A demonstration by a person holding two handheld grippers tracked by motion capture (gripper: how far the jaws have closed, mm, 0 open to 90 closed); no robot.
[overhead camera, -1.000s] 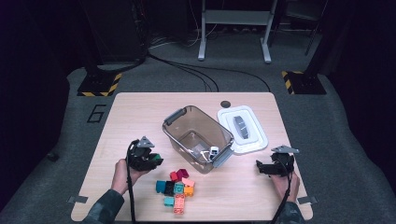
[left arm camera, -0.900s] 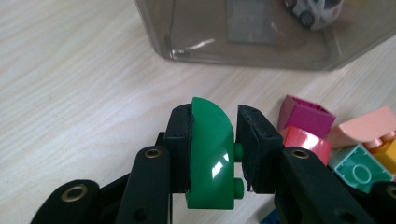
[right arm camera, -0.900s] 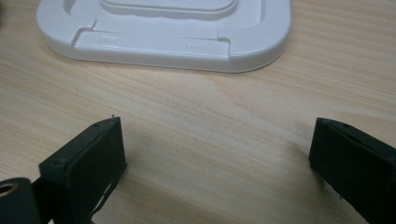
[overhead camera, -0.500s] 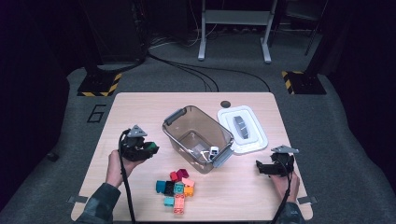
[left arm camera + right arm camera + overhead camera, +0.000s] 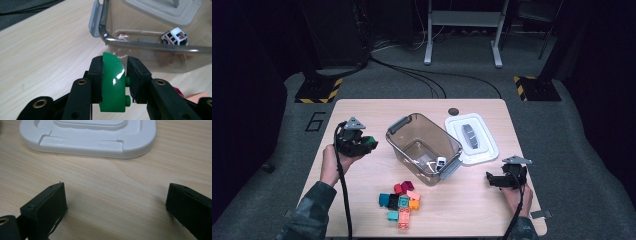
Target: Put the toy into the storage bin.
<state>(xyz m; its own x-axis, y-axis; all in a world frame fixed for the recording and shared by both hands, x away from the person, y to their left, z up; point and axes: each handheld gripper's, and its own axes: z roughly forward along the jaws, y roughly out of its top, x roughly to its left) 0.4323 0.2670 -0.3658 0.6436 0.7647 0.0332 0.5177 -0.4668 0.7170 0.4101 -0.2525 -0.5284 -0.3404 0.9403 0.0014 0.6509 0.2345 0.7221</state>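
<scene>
The left gripper had risen off the table since a second earlier, when it sat low beside the cluster of coloured bricks; it now hung left of the clear plastic bin, its jaws clamped on a green brick. In the left gripper view the brick stood on edge between the two black pads, curved top up, studs pointing at one pad, with the bin's near rim just beyond it. That lift read as a finished pick: the brick was clear of the pile and likely headed for the bin, so the next move would call for carrying it over the rim and letting go. Inside the bin a small white toy car already lay against the far wall. The remaining bricks stayed in front of the bin, toward the person. The right gripper had not moved; it rested to the right of the bin, just in front of the white lid, its jaws spread wide with nothing but bare tabletop between them. As for writing, a large "6" was marked on the grey floor left of the bin, off the table's corner; the lid's moulded panel showed no legible lettering, and the car's markings were too small to read.
</scene>
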